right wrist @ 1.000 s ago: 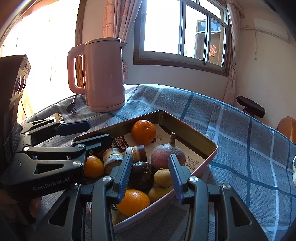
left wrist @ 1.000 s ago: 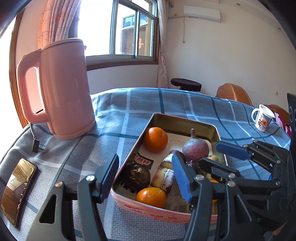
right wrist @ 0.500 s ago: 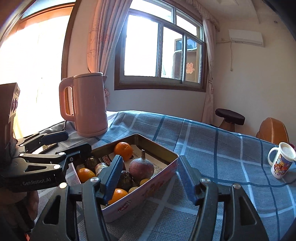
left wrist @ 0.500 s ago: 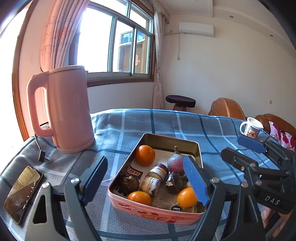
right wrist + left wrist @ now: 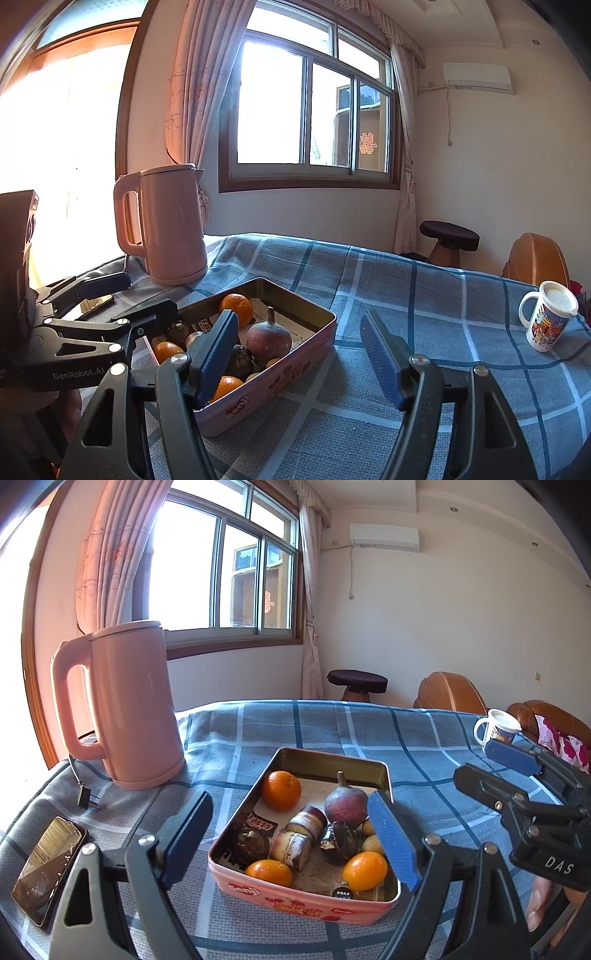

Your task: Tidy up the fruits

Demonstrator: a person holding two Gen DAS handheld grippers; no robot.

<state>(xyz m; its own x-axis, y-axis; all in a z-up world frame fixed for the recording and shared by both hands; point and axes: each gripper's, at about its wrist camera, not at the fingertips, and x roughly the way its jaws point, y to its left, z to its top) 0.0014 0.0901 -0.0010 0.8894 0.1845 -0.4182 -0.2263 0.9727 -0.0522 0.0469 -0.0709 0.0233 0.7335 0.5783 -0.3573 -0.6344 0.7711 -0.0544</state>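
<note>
Fruit tin (image 5: 306,904) btwn left gripper (image 5: 291,834) fingers, untouched

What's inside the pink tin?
The pink tin holds three oranges, a purple round fruit, small yellow fruits, dark wrapped pieces and printed paper. Its floor underneath is mostly covered.

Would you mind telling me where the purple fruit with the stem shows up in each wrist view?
Left wrist view: the purple fruit sits right of centre, in the tin's far right part.
Right wrist view: the purple fruit lies left of centre, mid-tin.
Shared landmark: the pink kettle, beyond the tin to the left.
</note>
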